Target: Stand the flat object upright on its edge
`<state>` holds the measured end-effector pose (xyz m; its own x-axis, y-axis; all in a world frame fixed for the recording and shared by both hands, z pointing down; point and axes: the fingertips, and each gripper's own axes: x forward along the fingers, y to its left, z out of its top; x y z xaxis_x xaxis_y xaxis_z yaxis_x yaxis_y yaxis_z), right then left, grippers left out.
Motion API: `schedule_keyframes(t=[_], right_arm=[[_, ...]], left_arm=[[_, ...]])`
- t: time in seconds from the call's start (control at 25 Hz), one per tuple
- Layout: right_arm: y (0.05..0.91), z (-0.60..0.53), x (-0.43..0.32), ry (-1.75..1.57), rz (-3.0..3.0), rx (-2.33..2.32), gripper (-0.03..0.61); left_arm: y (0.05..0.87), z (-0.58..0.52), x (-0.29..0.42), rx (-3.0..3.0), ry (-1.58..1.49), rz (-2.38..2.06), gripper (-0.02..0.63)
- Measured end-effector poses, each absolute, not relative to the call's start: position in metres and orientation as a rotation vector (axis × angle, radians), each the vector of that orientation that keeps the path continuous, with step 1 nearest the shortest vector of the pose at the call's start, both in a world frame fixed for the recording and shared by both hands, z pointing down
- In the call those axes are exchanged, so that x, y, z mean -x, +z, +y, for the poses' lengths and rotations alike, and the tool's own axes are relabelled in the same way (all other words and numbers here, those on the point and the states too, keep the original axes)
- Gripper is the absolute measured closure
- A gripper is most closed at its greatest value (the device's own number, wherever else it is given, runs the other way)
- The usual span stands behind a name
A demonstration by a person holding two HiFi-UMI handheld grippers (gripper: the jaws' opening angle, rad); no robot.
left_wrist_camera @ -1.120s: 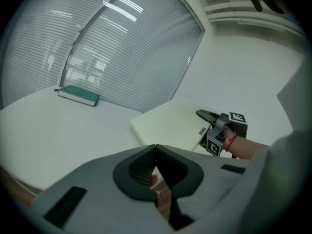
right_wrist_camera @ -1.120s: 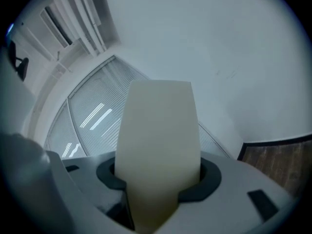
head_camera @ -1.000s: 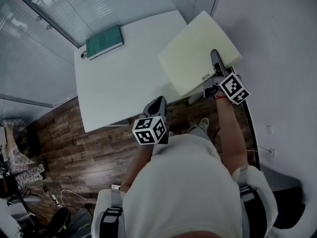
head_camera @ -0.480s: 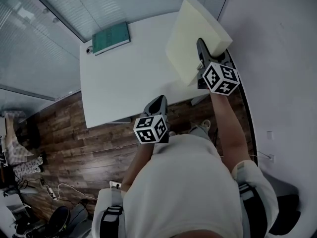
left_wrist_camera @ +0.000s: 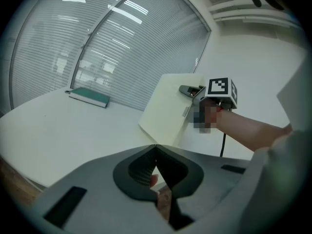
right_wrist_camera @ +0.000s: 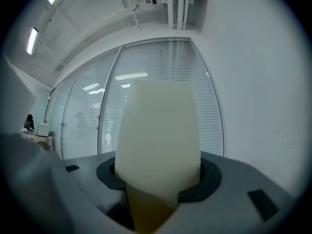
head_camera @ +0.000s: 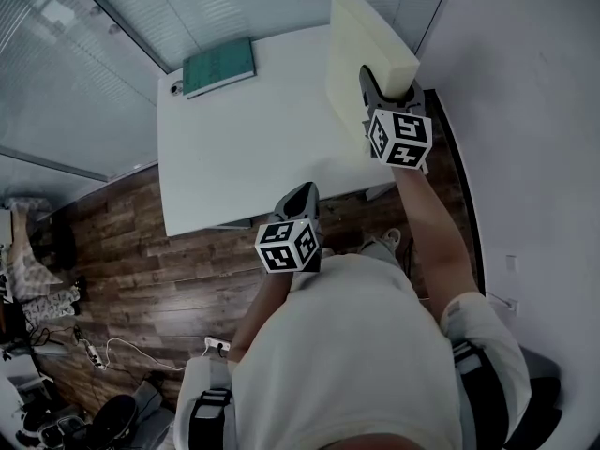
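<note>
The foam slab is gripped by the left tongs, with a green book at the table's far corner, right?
No: the right tongs grip the foam slab, as the right gripper view shows. The green book is at the table's far corner.

No legible text or numbers, only black-and-white square markers on the left cube [head_camera: 287, 246] and right cube [head_camera: 401, 138]

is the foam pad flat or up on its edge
Nearly upright: the foam pad rests steeply on its lower edge on the table, clamped in the right gripper.
</note>
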<state>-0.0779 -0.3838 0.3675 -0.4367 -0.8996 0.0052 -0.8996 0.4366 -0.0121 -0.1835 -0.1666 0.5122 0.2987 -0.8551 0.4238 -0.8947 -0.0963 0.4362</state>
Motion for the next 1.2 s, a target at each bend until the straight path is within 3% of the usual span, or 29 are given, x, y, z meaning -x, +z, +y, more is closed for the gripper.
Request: schedule_keyframes(t=[1.2], right_arm=[[0.402,-0.374,0.094,0.019,2.751,1.639,0.296]], left_arm=[[0.514,-0.152,0.183,-1.932,0.09,-1.575,0.594]])
